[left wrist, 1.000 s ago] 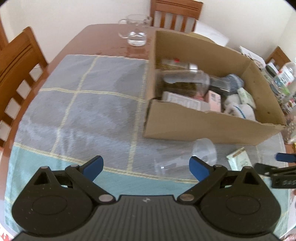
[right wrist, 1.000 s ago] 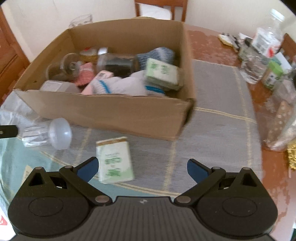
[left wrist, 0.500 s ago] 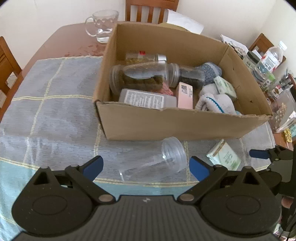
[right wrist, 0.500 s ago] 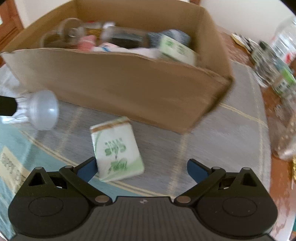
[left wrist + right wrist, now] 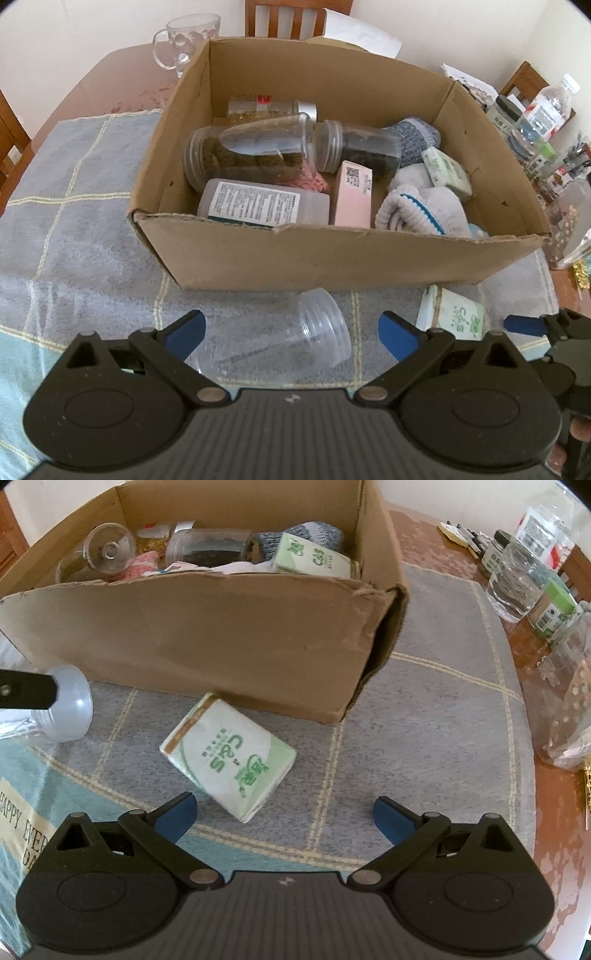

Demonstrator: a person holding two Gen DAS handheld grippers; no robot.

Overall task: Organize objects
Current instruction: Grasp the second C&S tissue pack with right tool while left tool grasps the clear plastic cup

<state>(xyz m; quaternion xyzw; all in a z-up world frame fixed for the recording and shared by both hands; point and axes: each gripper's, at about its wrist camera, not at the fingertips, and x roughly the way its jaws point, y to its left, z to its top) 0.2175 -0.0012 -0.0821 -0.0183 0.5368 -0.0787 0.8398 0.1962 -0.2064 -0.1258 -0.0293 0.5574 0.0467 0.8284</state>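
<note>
— What's the left claw doing?
— It's hanging released over the clear plastic cup that's lying on its side on the counter's cloth, by the cardboard box.
— And the right claw?
— It's spread wide, empty, hovering before the green tissue pack lying just beside the box's near wall.

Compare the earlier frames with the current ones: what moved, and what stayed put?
Both open grippers closed in: the left gripper on the clear plastic cup, the right gripper on the tissue pack. Nothing was grasped; cup, pack and cardboard box stayed put.
</note>
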